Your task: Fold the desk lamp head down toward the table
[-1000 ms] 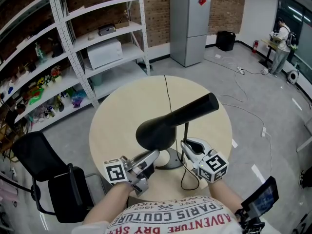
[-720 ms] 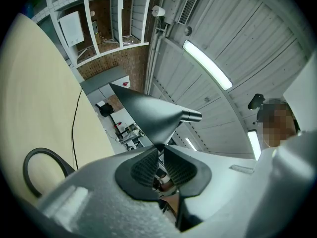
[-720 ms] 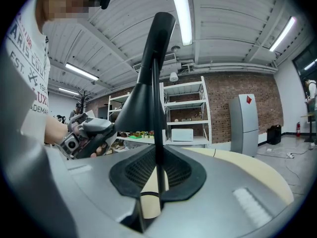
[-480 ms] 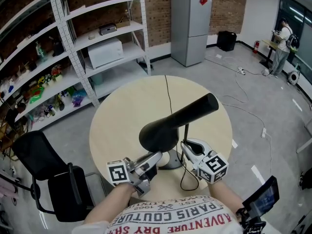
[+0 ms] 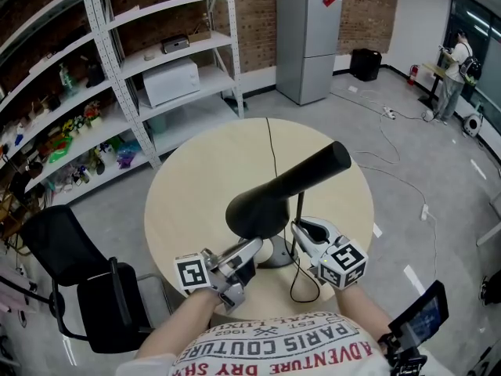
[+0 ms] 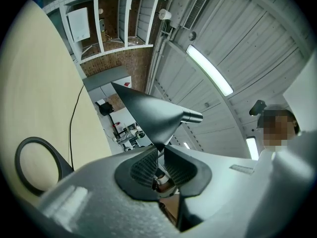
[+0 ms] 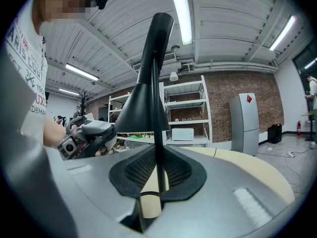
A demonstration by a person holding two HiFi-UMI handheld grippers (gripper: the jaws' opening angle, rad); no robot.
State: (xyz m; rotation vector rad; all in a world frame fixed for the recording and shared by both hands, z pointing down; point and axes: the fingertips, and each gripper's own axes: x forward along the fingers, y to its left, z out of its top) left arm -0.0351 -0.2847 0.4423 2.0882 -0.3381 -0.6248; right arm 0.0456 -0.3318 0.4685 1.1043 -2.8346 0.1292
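Our right gripper [image 5: 302, 230] keeps the stem [image 5: 298, 206] clamped between its fingers. The left gripper [image 5: 250, 247] pinches the rim of the head [image 5: 282, 188] from below. The head stands above the surface [image 5: 188, 178], with its long axis running from near-left to far-right.

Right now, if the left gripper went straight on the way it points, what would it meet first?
The lamp head: the left gripper is closed on its rim, so it would push straight into that shade, as far as the views show.
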